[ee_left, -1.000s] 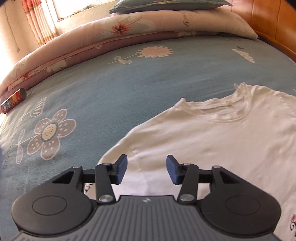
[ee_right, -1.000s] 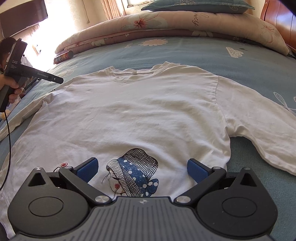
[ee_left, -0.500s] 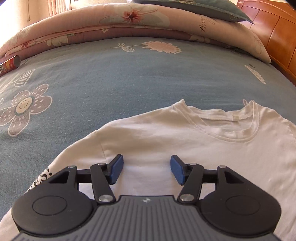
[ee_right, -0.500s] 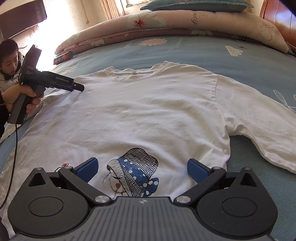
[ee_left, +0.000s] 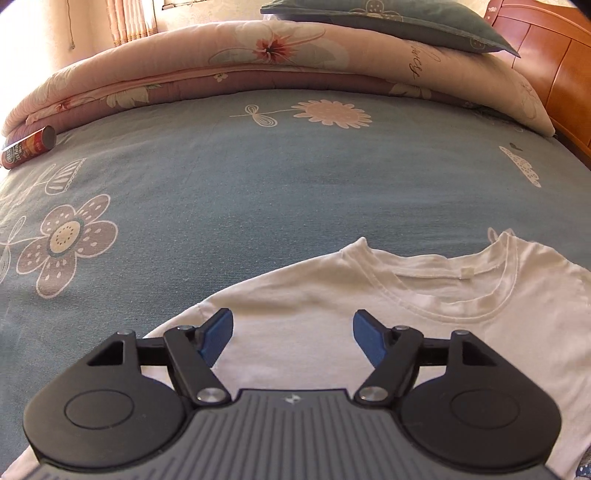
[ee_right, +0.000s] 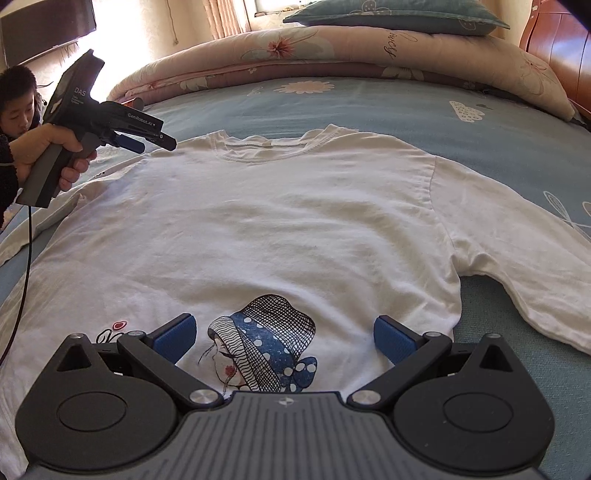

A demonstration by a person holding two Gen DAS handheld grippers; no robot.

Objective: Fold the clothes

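A white T-shirt point(ee_right: 280, 221) with a printed figure in a blue dotted headscarf lies flat, front up, on the blue floral bedsheet point(ee_right: 406, 107). My left gripper point(ee_left: 292, 332) hovers over the shirt's left shoulder point(ee_left: 295, 295), near the collar; its jaws are opening and nothing is between them. In the right wrist view a hand holds that left gripper point(ee_right: 147, 140) just above the shoulder. My right gripper point(ee_right: 282, 334) stands open over the shirt's lower hem, astride the print, gripping nothing.
A folded pink floral quilt point(ee_left: 295, 62) with a teal pillow point(ee_left: 399, 22) lies along the far side of the bed. A red can point(ee_left: 27, 147) rests at the far left. A wooden headboard point(ee_left: 554, 55) rises on the right. A person sits at left.
The left gripper has moved from the sleeve toward the collar and its jaws have spread wider. The right gripper has stayed put.
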